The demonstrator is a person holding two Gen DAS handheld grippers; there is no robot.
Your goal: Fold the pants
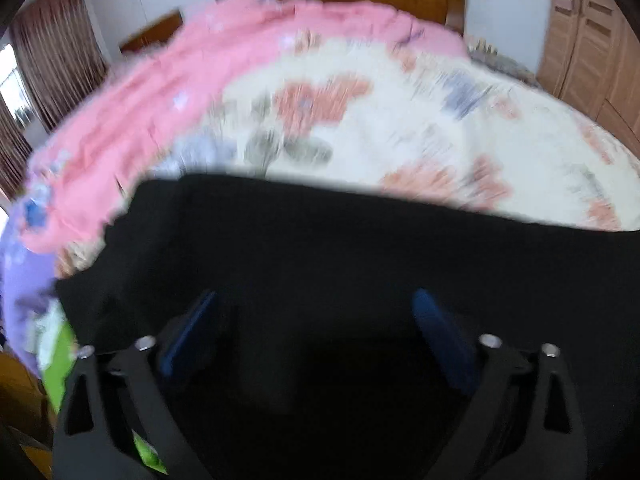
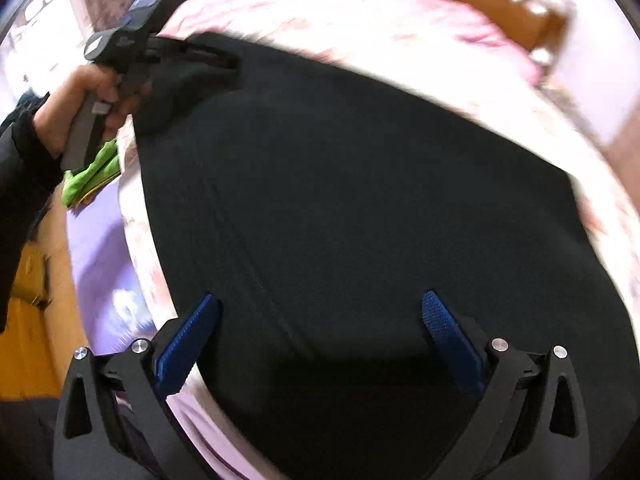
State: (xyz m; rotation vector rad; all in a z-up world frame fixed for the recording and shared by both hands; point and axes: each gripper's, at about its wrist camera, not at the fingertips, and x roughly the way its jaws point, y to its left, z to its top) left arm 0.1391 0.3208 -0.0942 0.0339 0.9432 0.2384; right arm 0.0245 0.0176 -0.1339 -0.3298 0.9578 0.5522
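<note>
A floral bedspread [image 1: 420, 120] is covering the bed, and the black pants [image 2: 360, 200] are lying flat on it. The left gripper [image 1: 316, 300] and right gripper [image 2: 320, 302] are both hanging over the fabric with jaws spread wide, gripping nothing.

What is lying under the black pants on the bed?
The black pants lie on a floral quilt, which shows around their edges, with a pink blanket beyond. What the quilt looks like directly beneath the pants is covered and cannot be seen.
</note>
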